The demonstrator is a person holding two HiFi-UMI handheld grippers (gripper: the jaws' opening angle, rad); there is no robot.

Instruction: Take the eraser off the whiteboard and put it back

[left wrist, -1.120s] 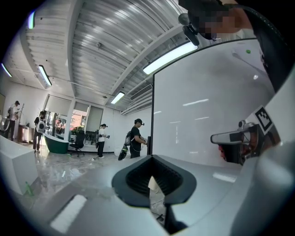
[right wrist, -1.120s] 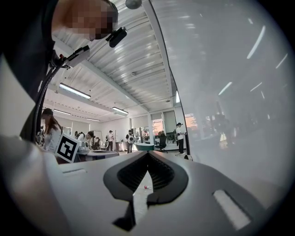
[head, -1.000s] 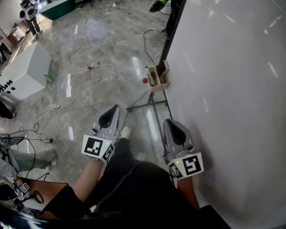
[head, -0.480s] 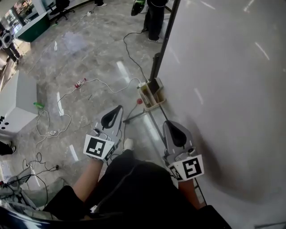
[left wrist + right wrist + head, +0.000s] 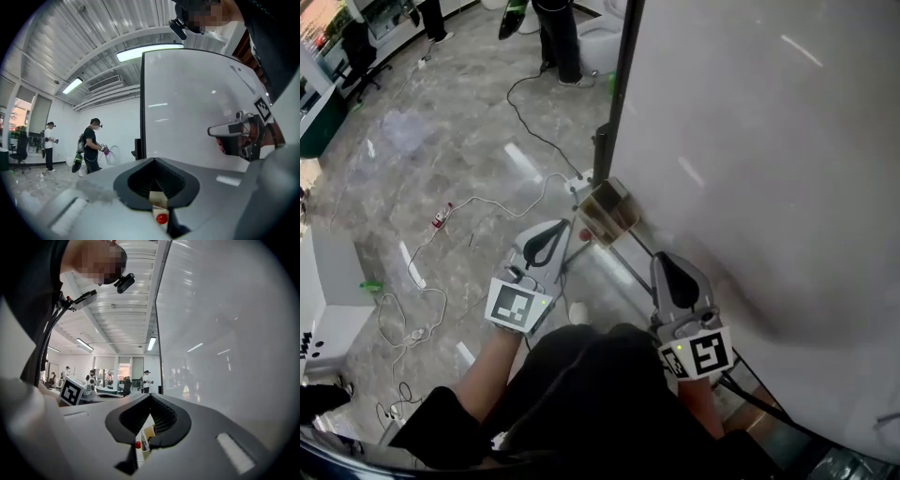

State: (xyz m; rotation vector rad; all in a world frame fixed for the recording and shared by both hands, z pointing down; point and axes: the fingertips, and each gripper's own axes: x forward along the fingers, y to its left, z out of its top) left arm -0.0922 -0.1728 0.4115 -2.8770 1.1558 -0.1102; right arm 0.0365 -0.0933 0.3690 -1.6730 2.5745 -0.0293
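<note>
Two grippers held out level over a lap in soft black fabric, both closed. Left gripper pinched fully together on nothing, smooth grey shells meeting at the tips around a teardrop-shaped hollow lined with black ribbed rubber. Right gripper same deal, tips touching, empty, sitting just beside the whiteboard. Boxy cube with crisp black-and-white square markers on the back of each. Huge flat glossy board, plain white with soft streaks of ceiling light across it and a thin black post down its left edge. Small pale wooden box at the board's lower corner, just ahead of both grippers, open-topped and squarish, smeared in the head view. Little round red knob just beside it, also showing through both hollows in the gripper views. Can't pick out the eraser for sure: only something flat with a bluish-and-white label standing inside that box in the right gripper view, too small to call. Underneath, polished grey marbled floor, shiny enough for long reflections, with a thin white cable snaking loosely over it and a black cable curling toward the post.
</note>
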